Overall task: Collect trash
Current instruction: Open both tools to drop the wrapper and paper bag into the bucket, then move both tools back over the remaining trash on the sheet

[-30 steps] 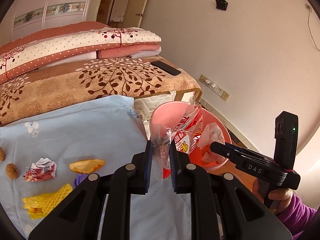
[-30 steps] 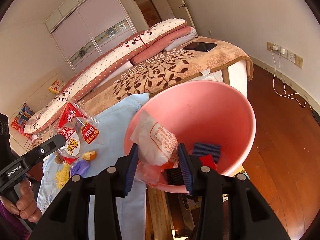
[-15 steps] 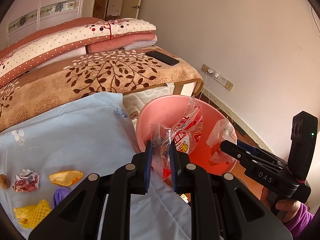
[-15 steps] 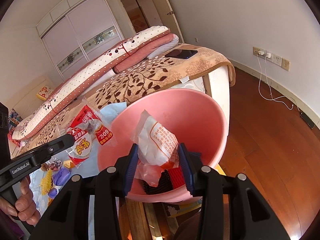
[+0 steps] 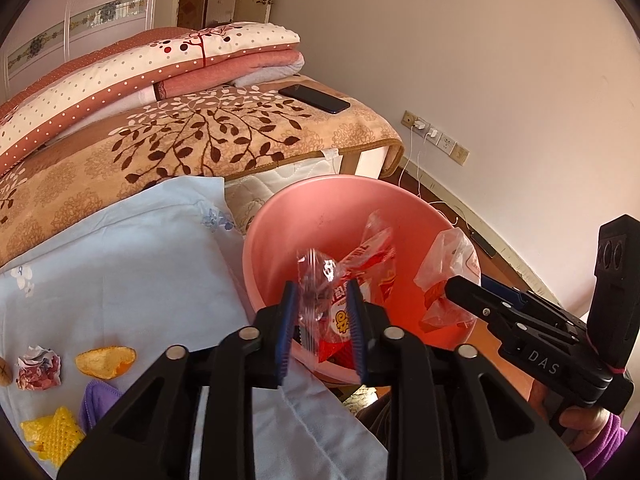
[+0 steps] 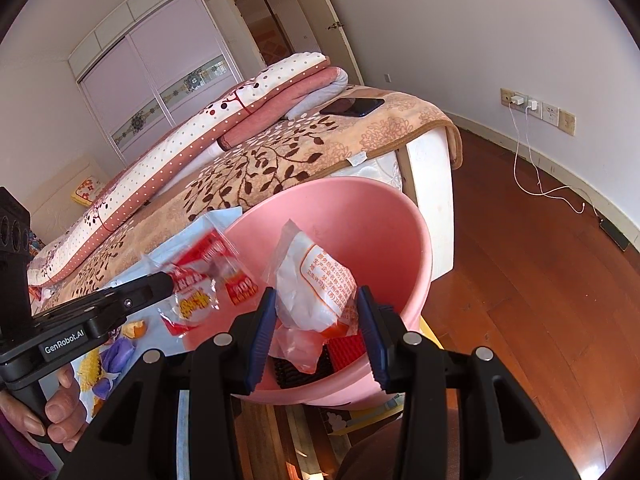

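Over the pink basin (image 5: 320, 184) my left gripper (image 5: 322, 296) has its jaws opening. The red and clear snack wrapper (image 5: 348, 280) hangs blurred between the pads, which no longer pinch it. In the right wrist view the same red wrapper (image 6: 200, 276) sits at the tip of the left gripper (image 6: 160, 280), by the basin's (image 6: 400, 216) left rim. My right gripper (image 6: 316, 300) is shut on a white printed wrapper (image 6: 320, 280) above the basin's inside. That white wrapper (image 5: 448, 264) also shows in the left wrist view.
On the light blue cloth (image 5: 120, 264) lie a crumpled paper ball (image 5: 39, 367), orange peel (image 5: 105, 362), a yellow net piece (image 5: 52, 436) and a purple scrap (image 5: 98, 396). A bed with a phone (image 5: 314, 98) stands behind. Wooden floor and a charger cable (image 6: 532, 184) lie right.
Both grippers came further over the basin. The left jaws spread apart and the red wrapper loosened and sagged between them. The right grip on the white wrapper is unchanged.
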`<state>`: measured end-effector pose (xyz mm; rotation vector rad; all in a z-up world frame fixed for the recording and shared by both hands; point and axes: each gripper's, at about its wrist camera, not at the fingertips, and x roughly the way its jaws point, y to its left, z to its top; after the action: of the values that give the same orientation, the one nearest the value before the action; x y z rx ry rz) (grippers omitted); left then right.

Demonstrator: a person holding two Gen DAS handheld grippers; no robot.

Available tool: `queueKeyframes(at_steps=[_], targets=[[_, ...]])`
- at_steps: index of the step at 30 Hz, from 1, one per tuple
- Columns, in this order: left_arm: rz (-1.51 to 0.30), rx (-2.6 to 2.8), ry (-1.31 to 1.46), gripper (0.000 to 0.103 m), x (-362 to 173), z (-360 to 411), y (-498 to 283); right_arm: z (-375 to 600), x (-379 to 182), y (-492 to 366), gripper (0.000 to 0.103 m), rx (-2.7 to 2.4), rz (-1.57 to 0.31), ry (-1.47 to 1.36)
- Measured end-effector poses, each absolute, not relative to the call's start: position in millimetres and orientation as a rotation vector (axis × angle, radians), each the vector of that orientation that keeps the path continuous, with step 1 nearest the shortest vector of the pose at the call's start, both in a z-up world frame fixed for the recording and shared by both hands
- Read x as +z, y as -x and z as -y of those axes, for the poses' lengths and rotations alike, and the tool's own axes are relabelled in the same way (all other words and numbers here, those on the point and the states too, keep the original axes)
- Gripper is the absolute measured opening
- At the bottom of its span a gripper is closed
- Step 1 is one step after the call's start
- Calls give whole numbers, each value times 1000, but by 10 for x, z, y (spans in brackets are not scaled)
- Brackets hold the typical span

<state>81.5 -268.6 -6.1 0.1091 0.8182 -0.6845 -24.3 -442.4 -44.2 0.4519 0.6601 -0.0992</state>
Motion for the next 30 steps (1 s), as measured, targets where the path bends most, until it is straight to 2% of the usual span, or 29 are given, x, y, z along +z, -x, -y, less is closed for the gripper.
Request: queueKeyframes(at_steps=[10,13,15,30], targets=[[-806,-685,-94,39,-11,2686,-778,4438,-447,247,42,-97,-654,-449],[-799,-684,-90,39,4,2659,-754,4425,-428,254,47,-103,-643,-450],[-792,-688,-86,39,23,2639,-731,4418,-407,266,56,-116,-634,-445],[-739,-683,-33,39,196,2360,-567,4096,-188,378,56,-66,-600,-392]])
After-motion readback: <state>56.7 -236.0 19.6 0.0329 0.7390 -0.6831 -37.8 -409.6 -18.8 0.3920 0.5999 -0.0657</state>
